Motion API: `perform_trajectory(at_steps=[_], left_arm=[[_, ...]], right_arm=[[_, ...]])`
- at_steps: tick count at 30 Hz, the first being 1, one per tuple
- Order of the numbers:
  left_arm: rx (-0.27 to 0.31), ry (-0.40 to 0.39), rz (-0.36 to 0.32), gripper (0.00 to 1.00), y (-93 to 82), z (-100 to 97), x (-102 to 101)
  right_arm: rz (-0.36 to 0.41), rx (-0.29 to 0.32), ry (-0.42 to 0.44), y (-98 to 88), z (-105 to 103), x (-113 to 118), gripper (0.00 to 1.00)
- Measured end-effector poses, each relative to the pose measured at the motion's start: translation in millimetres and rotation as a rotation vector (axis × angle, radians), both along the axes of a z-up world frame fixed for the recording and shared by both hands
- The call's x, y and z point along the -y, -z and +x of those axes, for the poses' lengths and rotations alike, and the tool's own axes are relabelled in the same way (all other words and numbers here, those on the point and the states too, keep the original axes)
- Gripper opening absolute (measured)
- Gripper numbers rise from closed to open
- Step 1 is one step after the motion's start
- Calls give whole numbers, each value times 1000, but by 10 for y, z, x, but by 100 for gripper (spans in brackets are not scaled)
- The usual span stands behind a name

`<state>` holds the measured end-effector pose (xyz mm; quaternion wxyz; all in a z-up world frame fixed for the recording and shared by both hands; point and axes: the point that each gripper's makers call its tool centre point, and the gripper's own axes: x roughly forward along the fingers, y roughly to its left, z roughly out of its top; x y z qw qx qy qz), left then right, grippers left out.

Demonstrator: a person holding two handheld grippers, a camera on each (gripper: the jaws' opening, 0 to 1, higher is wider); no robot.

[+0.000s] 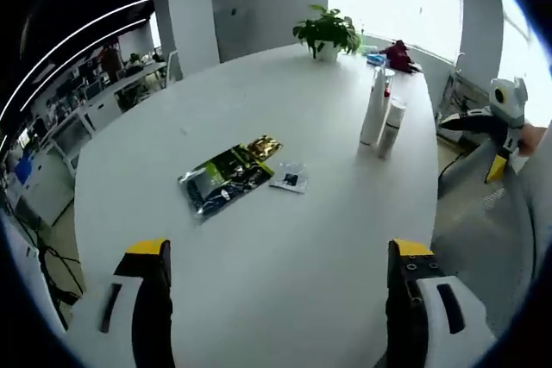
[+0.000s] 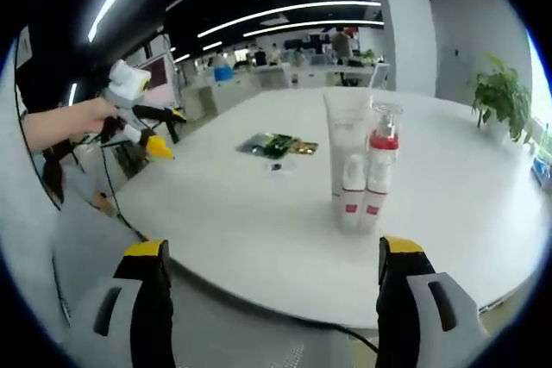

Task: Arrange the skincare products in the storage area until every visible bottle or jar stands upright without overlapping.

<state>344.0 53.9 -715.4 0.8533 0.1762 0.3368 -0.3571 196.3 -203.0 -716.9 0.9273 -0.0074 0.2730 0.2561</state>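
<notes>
I see the white table (image 1: 259, 239) across most of the left gripper view. The left gripper (image 1: 280, 269) sits at bottom centre, jaws spread wide, holding nothing, hovering above bare tabletop. The right gripper (image 2: 272, 265), bottom centre of its own view, is equally wide apart and empty. Skincare products stand upright at centre right of the right gripper view: a tall white tube (image 2: 347, 148), a red-collared pump bottle (image 2: 379, 174), a small white bottle (image 2: 352, 191), close together. Foil packets (image 1: 226, 174) lie flat mid-table. A potted plant (image 1: 326, 34) stands at the far edge.
</notes>
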Motion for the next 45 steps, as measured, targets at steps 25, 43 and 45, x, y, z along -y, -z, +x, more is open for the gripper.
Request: perform_trajectory(at_steps=[25,43,45], left_arm=[[-98,290,217,96,529,1039,229],[-85,564,396,96,745,1532,347],[-103,600,412,95,783,1535,372]], right_arm=[[-4,-113,46,122,-12,61,99],[14,-133,89,127,0,113,98],[19,-134,94,125,4,119,98]])
